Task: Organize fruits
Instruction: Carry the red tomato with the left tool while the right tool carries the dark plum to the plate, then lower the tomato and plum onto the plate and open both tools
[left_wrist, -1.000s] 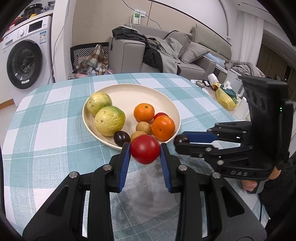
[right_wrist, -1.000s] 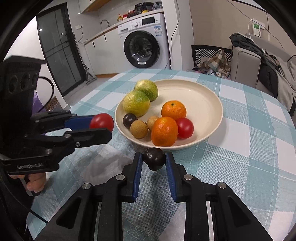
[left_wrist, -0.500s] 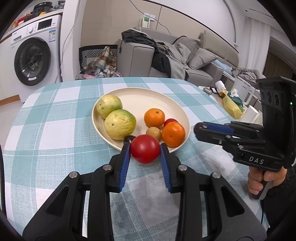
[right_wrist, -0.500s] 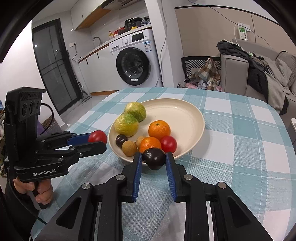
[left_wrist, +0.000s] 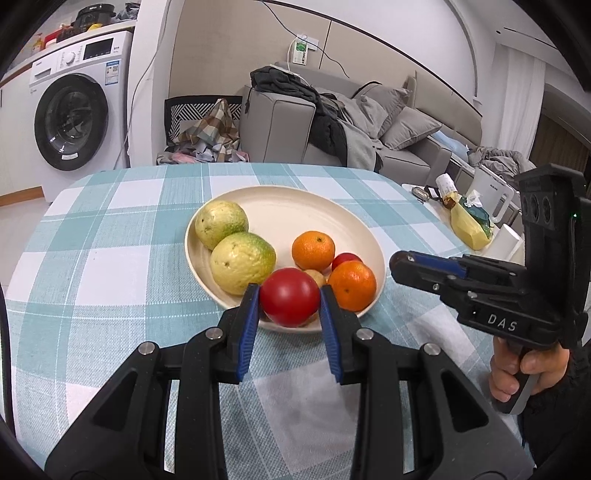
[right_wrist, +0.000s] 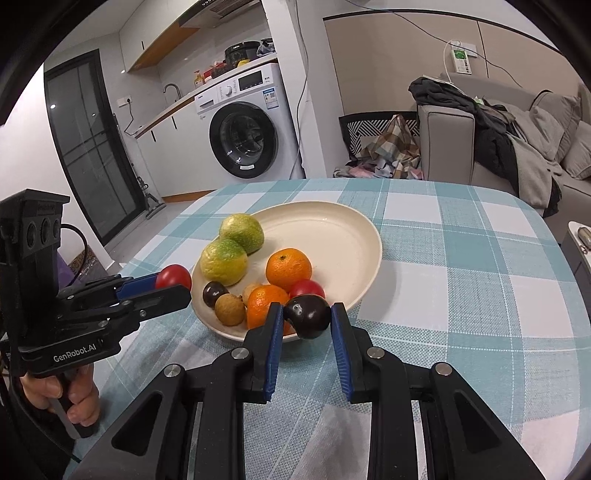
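My left gripper is shut on a red tomato, held over the near rim of the cream plate. My right gripper is shut on a dark purple round fruit, held at the plate's near edge. On the plate lie two yellow-green citrus fruits, two oranges, a small red tomato, a dark fruit and a brown longan. The right gripper shows in the left wrist view, the left gripper in the right wrist view.
The plate sits on a round table with a teal-and-white checked cloth. A side table with a yellow bag stands to the right. A sofa and a washing machine stand beyond the table.
Both grippers have risen and drawn back a little from the plate, each still holding its fruit. The fruits on the plate have not moved.
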